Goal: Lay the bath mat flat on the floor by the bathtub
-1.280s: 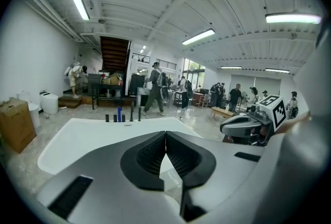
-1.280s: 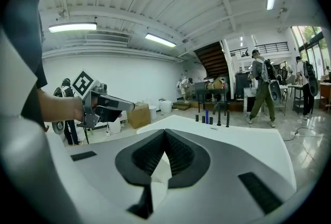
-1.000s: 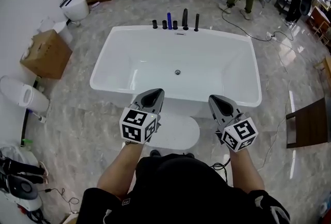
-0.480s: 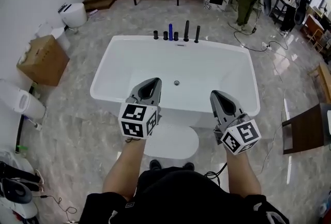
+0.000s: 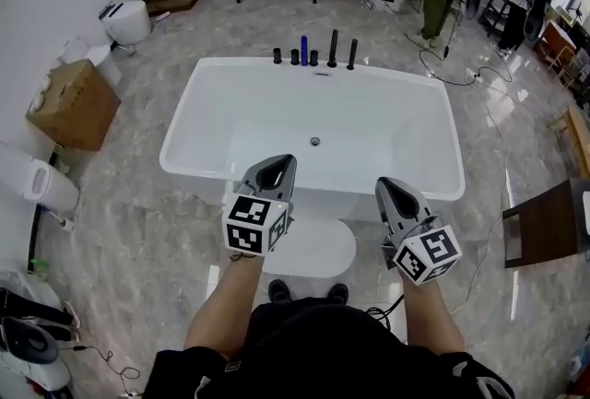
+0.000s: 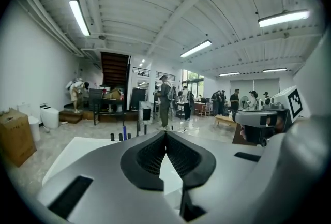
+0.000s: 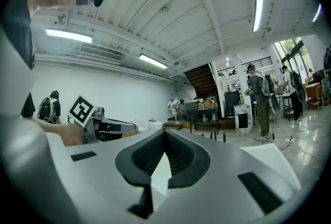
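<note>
Your left gripper (image 5: 280, 164) and right gripper (image 5: 383, 186) are pressed together, empty; the bath mat (image 5: 319, 246) seems laid beside the bathtub (image 5: 369, 111), so check flatness.

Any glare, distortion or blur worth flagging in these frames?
Head view: sharp, but the wide lens bows the bathtub rim, glare streaks the glossy floor, and the white bath mat barely stands out against it. Left gripper view: strong fisheye with black corners, ceiling lights blown out, the left tool soft up close. Right gripper view: same fisheye, right tool likewise soft.
</note>
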A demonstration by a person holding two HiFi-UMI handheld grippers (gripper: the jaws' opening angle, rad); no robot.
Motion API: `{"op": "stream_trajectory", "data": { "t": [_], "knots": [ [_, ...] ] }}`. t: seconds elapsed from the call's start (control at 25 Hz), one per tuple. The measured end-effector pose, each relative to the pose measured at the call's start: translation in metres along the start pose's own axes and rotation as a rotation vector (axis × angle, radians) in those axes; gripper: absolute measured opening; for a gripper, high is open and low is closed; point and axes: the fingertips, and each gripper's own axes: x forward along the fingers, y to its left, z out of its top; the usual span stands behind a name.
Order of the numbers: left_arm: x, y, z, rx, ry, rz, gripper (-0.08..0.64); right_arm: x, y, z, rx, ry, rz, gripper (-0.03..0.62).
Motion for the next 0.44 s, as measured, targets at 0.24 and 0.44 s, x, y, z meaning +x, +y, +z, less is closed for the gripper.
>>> {"op": "stream_trajectory", "data": {
  "t": [0.24,0.44],
  "knots": [
    [-0.004,0.006,-0.009,-0.02,0.024,0.005,0.011,0.002,0.0,-0.005,0.021,0.014,0.0,0.014],
    [-0.007,0.003,-0.016,-0.031,0.035,0.009,0.011,0.0,-0.001,-0.01,0.04,0.02,0.009,0.014]
  ]
}}
